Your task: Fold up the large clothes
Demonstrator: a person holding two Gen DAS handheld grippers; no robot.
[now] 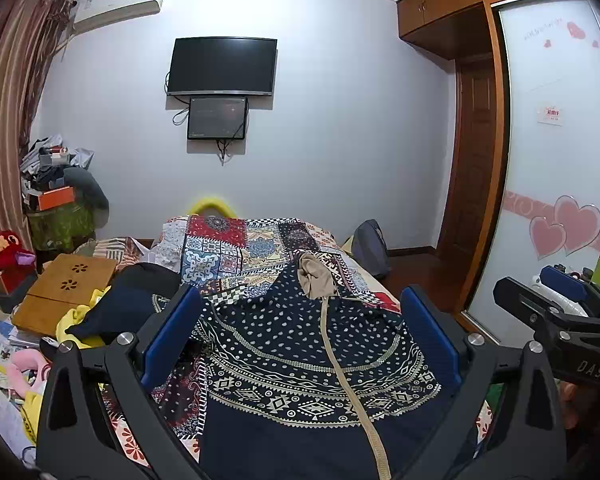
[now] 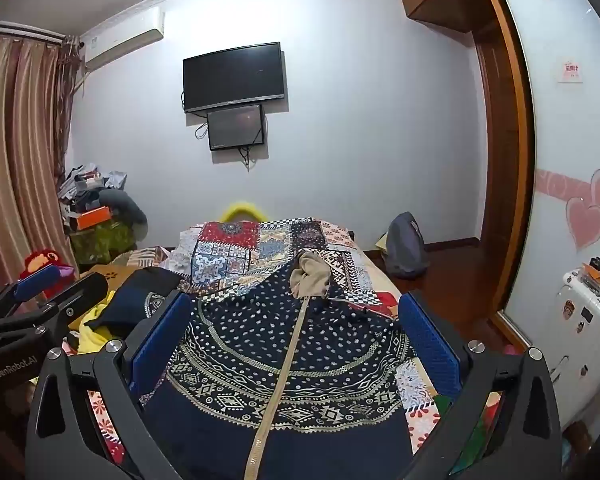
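Both grippers wide open above the dress on the bed.
Left gripper [image 1: 300, 328] and right gripper [image 2: 296, 332] hold nothing; dark patterned dress [image 1: 312, 344] lies spread on the quilt [image 1: 236, 252].

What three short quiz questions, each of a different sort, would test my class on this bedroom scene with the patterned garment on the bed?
1. True or false: the dark navy garment with white dots and a beige zip band lies spread on the patchwork-quilted bed.
2. Multiple choice: the left hand-held gripper and the right hand-held gripper are: A both open, holding nothing; B both shut on the garment; C one open, one shut.
3. Fill in: on the wall beyond the bed hangs a black flat ____, with a smaller screen below it.

Key: 1 true; 2 A; 3 television.
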